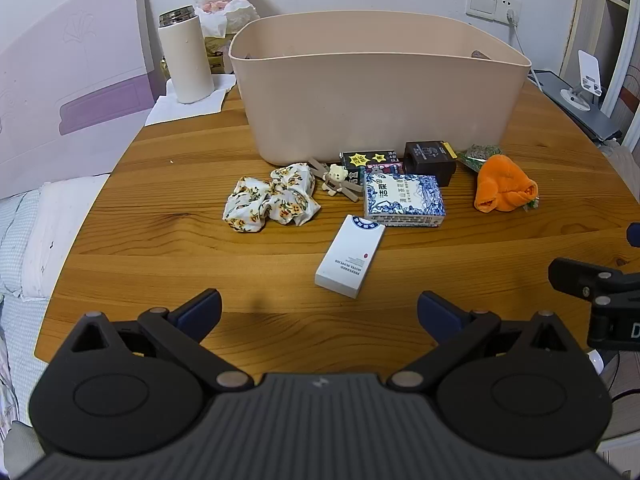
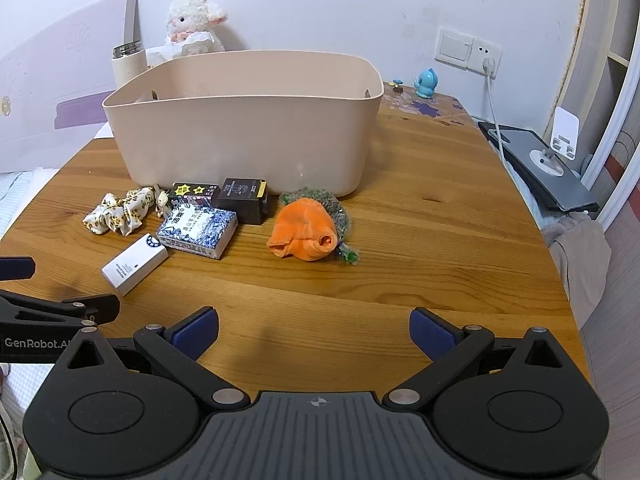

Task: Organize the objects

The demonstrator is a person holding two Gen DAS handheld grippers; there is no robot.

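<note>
A beige bin (image 1: 380, 92) stands upright. Just before it lie a floral scrunchie (image 1: 272, 198), a bear clip (image 1: 335, 179), three small boxes and an orange plush carrot (image 1: 504, 186); a white box (image 1: 350, 256) lies nearer.

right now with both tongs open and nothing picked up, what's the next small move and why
Probably ease the left tongs forward over the white rectangular box. It lies nearest of the loose things on the wooden table, almost straight ahead between the open fingers, apart from the blue-and-white patterned box. The beige plastic bin waits behind, and the right tongs also hold nothing.
</note>
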